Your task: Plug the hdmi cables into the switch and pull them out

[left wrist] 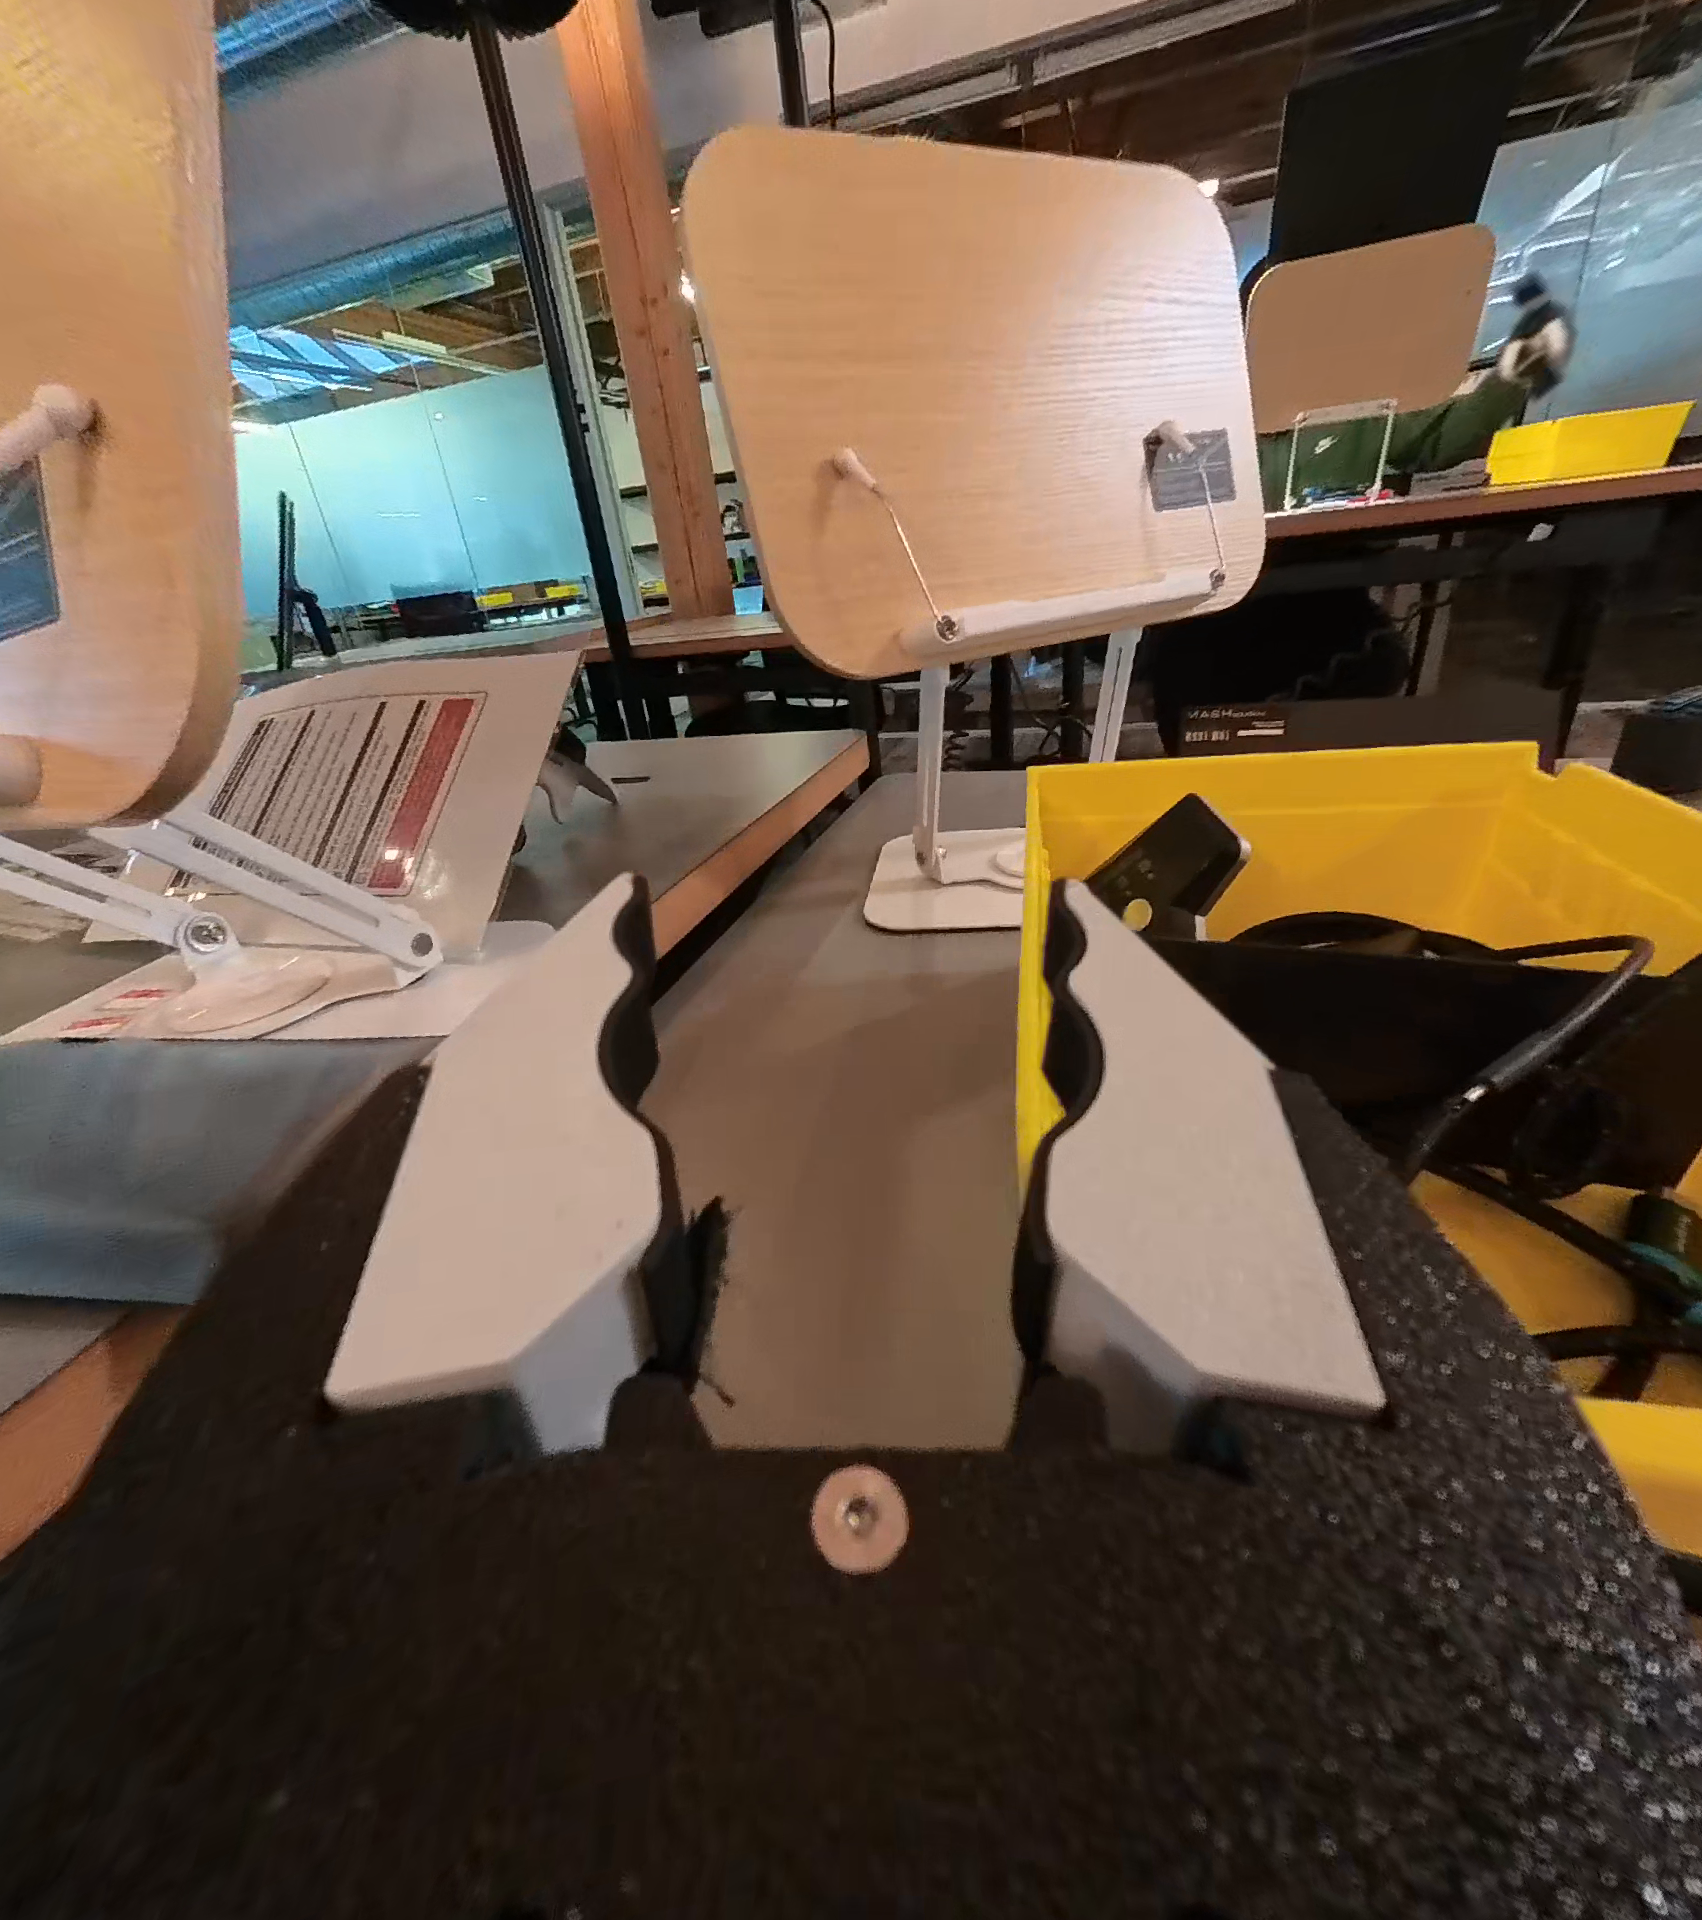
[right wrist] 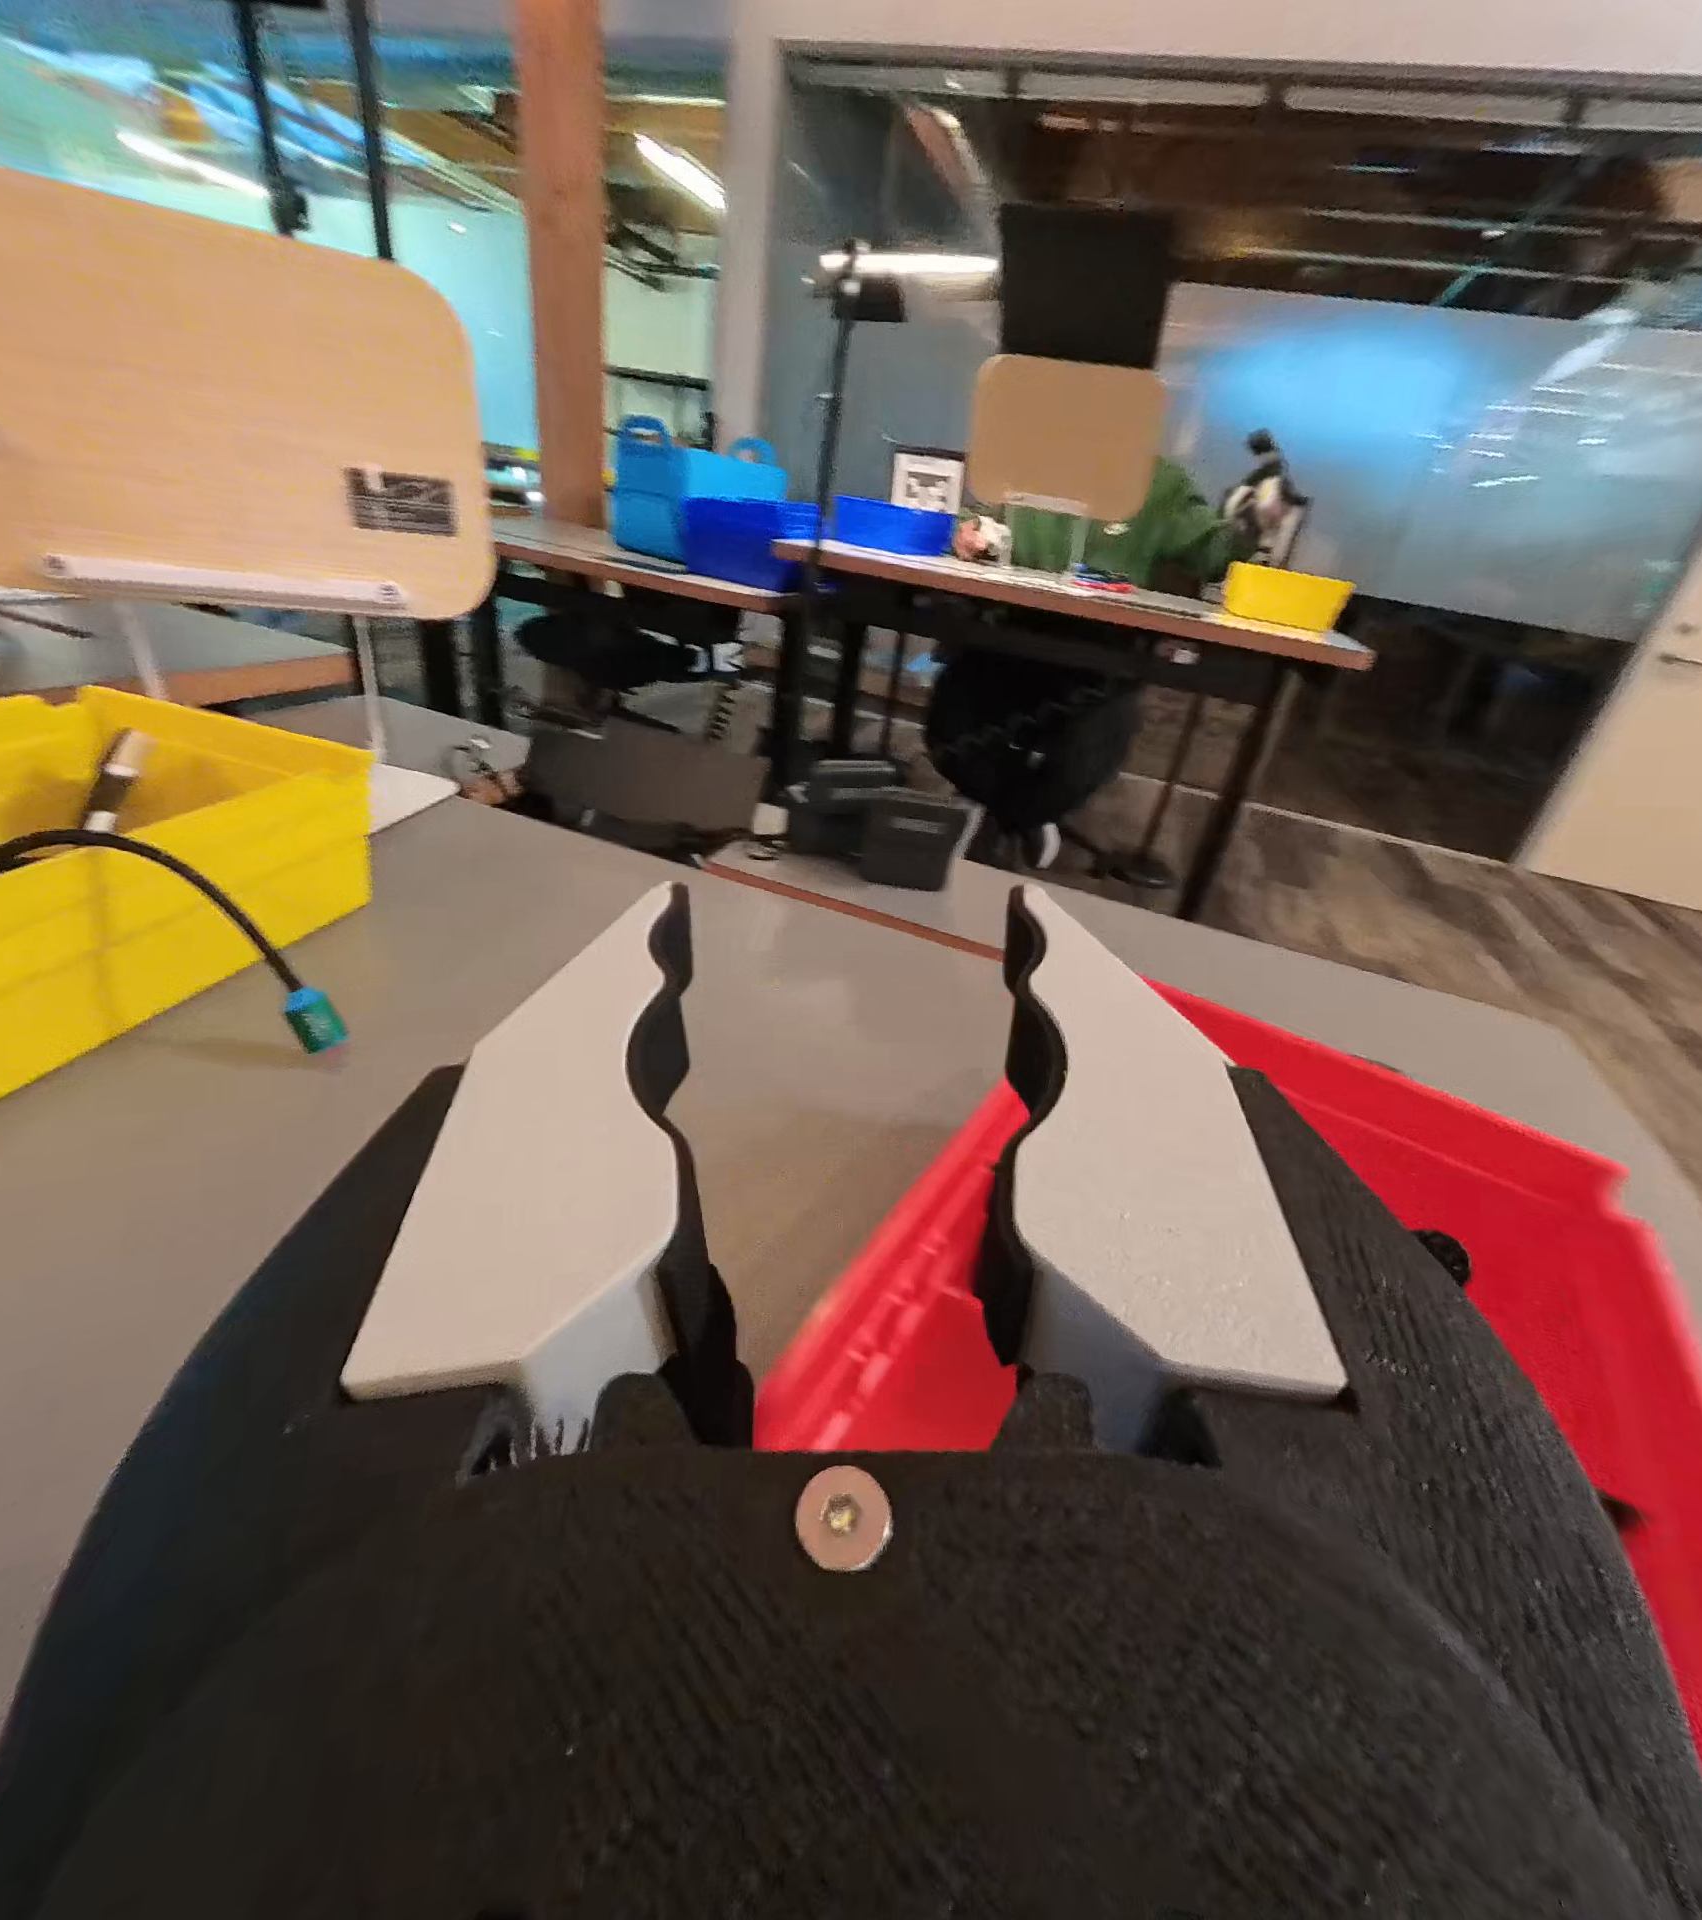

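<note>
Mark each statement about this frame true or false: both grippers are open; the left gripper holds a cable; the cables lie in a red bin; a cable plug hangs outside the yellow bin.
1. Both grippers open: true; left gripper and right gripper hold nothing.
2. Left gripper holds a cable: false, empty.
3. Cables lie in a red bin: false; they lie in the yellow bin; the red bin shows none.
4. Cable plug outside the yellow bin: true.

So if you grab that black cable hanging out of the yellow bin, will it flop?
Probably. The cable already droops in a curve over the bin wall, so it looks bendy. Its green plug rests on the table and would likely dangle. It looks thin, so probably light.
</note>
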`<state>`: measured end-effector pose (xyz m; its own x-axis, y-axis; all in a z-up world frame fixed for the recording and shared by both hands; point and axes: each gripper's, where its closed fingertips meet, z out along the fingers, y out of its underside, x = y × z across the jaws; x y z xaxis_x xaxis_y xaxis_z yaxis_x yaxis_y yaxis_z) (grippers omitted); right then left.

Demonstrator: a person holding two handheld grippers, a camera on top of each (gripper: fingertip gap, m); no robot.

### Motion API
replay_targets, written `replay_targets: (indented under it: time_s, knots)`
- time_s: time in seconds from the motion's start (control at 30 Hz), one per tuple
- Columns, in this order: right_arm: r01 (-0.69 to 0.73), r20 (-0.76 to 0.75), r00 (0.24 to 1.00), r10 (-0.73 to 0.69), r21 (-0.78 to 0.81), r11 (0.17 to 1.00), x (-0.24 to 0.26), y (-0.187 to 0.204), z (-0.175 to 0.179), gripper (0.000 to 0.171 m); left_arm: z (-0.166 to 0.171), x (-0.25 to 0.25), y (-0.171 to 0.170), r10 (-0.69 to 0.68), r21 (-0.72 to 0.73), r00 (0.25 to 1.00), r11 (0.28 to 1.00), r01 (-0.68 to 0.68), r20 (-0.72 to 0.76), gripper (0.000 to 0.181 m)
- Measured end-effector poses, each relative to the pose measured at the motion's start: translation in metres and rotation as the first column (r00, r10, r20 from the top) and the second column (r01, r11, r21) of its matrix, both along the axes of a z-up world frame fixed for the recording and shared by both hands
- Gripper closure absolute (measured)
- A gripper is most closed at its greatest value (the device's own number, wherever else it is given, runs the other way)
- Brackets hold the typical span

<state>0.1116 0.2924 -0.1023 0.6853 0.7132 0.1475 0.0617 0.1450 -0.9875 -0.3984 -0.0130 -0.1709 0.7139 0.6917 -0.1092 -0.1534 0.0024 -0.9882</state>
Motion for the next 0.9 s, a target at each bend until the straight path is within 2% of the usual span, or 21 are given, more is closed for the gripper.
replay_targets:
  time_s: [0.17,0.27,0.43,0.53,0.6,0.67,0.73,0.87,0.9]
  knots:
    - [-0.115,-0.050,0.992,0.114,-0.023,0.993,-0.071,0.001,-0.044,0.109,0.008,0.017,0.012,-0.067,0.041,0.998,0.997,0.066,0.007,0.108]
    - [-0.092,0.001,0.996,0.092,0.042,0.995,-0.105,0.015,-0.065,0.108,0.012,0.044,0.033,-0.179,0.087,0.983,0.981,0.176,0.033,0.108]
    - [-0.102,0.075,0.993,0.091,0.164,0.981,-0.154,0.023,-0.070,0.108,0.025,0.055,0.054,-0.191,-0.004,0.982,0.982,0.191,0.004,0.120]
    - [-0.151,0.067,0.988,0.142,0.140,0.979,-0.175,0.024,-0.088,0.108,0.037,0.055,0.073,-0.268,-0.028,0.963,0.963,0.268,0.024,0.125]
    - [-0.200,0.078,0.978,0.193,0.092,0.976,-0.182,0.020,-0.096,0.108,0.037,0.050,0.092,-0.305,-0.093,0.950,0.946,0.311,0.066,0.123]
    - [-0.189,0.059,0.981,0.184,0.107,0.976,-0.177,0.020,-0.090,0.108,0.028,0.038,0.113,-0.304,-0.188,0.943,0.927,0.325,0.132,0.123]
    - [-0.180,0.016,0.984,0.180,0.116,0.977,-0.172,0.018,-0.084,0.108,0.010,0.027,0.141,-0.311,-0.304,0.926,0.880,0.365,0.212,0.122]
    - [-0.187,0.020,0.982,0.186,0.090,0.978,-0.172,0.018,-0.089,0.108,-0.041,0.012,0.191,-0.285,-0.522,0.861,0.700,0.487,0.420,0.118]
    - [-0.186,0.031,0.983,0.184,0.086,0.979,-0.173,0.018,-0.091,0.108,-0.049,0.007,0.199,-0.264,-0.550,0.859,0.677,0.489,0.439,0.117]
